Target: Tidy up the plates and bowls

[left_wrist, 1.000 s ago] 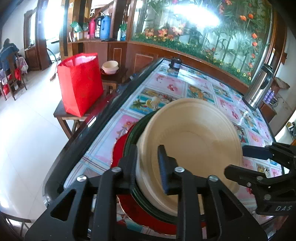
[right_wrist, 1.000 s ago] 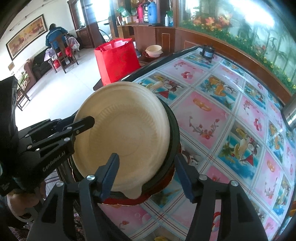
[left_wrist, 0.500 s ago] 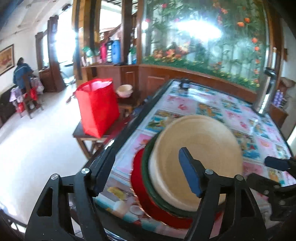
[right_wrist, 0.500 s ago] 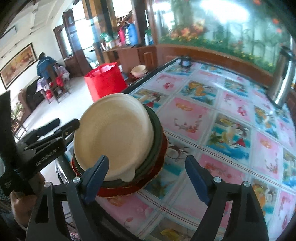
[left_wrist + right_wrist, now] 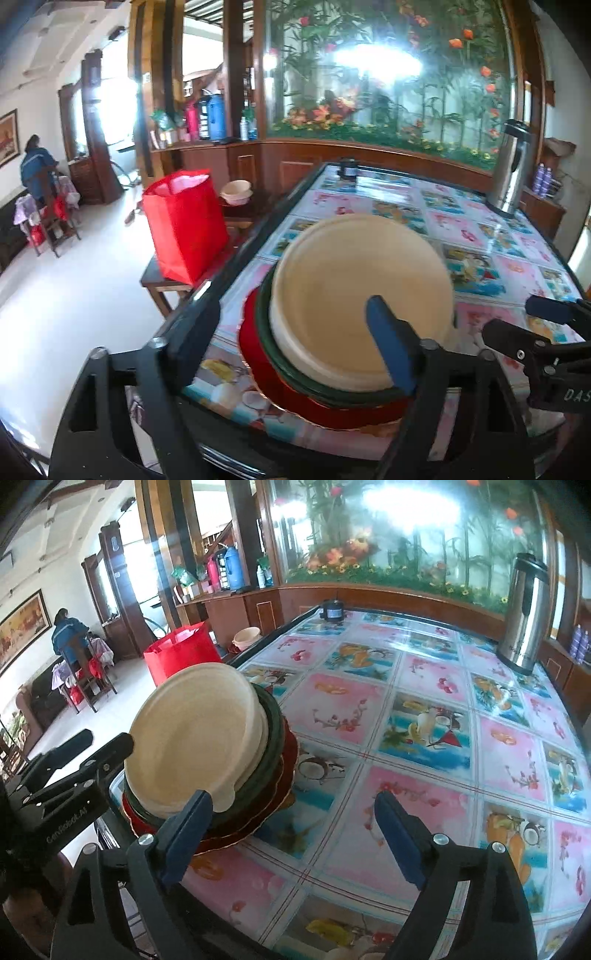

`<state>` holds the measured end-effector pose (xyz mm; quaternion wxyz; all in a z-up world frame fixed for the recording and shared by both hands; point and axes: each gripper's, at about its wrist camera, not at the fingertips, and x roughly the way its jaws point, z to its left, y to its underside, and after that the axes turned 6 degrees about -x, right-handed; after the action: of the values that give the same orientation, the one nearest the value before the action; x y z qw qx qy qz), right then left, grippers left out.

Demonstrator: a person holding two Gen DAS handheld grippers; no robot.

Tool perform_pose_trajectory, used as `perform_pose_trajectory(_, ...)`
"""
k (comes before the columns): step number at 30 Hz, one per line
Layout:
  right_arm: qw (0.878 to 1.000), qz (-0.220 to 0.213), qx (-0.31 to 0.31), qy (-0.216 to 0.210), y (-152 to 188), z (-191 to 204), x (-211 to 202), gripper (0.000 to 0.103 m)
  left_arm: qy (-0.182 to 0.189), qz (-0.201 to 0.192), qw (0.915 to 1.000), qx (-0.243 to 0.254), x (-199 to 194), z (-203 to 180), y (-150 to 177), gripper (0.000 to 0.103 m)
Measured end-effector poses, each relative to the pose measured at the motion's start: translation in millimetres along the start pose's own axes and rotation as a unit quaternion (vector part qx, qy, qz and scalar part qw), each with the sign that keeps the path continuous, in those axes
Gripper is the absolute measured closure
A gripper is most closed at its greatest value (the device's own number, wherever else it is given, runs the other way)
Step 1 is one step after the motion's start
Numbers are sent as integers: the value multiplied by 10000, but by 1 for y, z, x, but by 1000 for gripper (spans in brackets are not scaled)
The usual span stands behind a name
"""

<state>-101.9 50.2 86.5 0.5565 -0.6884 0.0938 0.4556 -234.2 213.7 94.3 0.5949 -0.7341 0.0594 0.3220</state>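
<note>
A stack sits at the near left edge of the table: a cream plate [image 5: 362, 295] on top, a dark green dish [image 5: 295, 373] under it, and a red plate [image 5: 266, 373] at the bottom. My left gripper [image 5: 291, 336] hovers just before the stack. Its jaws are opening and nothing is pressed between them. In the right wrist view the same cream plate [image 5: 195, 738] lies to the left of my right gripper [image 5: 295, 827]. The right gripper's jaws are also opening, over bare tabletop. Each gripper shows in the other's view: the right gripper [image 5: 535, 332] and the left gripper [image 5: 74, 760].
The table [image 5: 424, 738] has a glossy fruit-and-flower cover. A steel flask [image 5: 524, 609] stands at its far right and a small black jar [image 5: 332, 609] at its far edge. Left of the table, a red bag [image 5: 184, 225] and a cream bowl [image 5: 236, 192] sit on a low wooden stand.
The left gripper let go of the cream plate's rim. Both grippers opened wide and drew back from the stack, which stays on the table.
</note>
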Motion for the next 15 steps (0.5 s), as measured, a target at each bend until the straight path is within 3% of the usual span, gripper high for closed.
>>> perform_pose_trajectory(7, 10000, -42, 33, 3, 3, -4, -3, 13, 204, 198, 9995, 105, 6, -8, 3, 19)
perform_pose_trajectory(15, 10000, 34, -83, -12, 5, 3, 2, 13, 68, 304, 9993, 198, 11, -12, 8, 19)
